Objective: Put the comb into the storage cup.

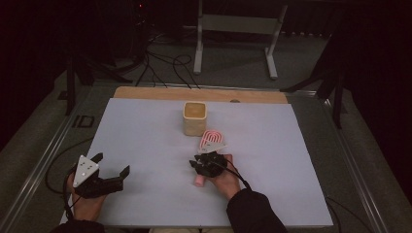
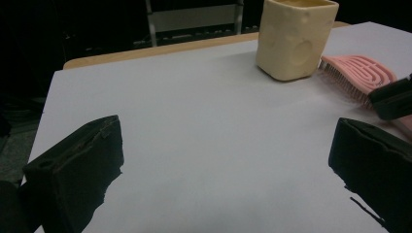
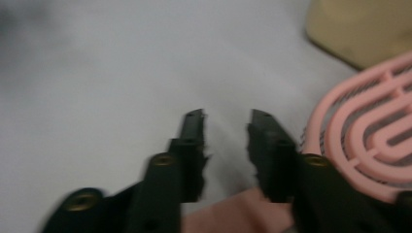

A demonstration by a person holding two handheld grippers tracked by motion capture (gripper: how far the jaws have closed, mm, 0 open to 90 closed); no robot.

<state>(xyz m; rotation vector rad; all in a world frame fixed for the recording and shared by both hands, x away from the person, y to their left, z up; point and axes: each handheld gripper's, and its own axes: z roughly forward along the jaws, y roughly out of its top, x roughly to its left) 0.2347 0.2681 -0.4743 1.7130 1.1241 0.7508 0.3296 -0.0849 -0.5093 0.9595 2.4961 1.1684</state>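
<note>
Work in hand looks like picking up the pink hairbrush (image 1: 210, 145), prob. to put it in the cream cup (image 1: 195, 118) — that goal is my guess.

Where things are: brush lies flat on the white table sheet (image 1: 145, 145), right of centre, vented oval head pointing toward the cup, head just beside the cup's near-right corner but not touching as far as I can tell. Handle end runs back toward the person. Cup stands upright, mid-table, nothing visible inside.

R gripper (image 3: 226, 133): down over the brush handle in the high view. In the right gripper view the jaws stand narrow, w/ the pink handle (image 3: 228, 213) showing low between them, near their base. Pic is blurred, so can't tell if the pads actually press it. I'd call it closing on the handle, grip not confirmed.

L gripper (image 1: 112, 165): jaws wide, nothing between them, parked at the near-left of the sheet, well apart from brush and cup.

Progress, judged: early. Approach done, grasp about happening. Left to do: secure grip, lift, carry to cup, release.
</note>
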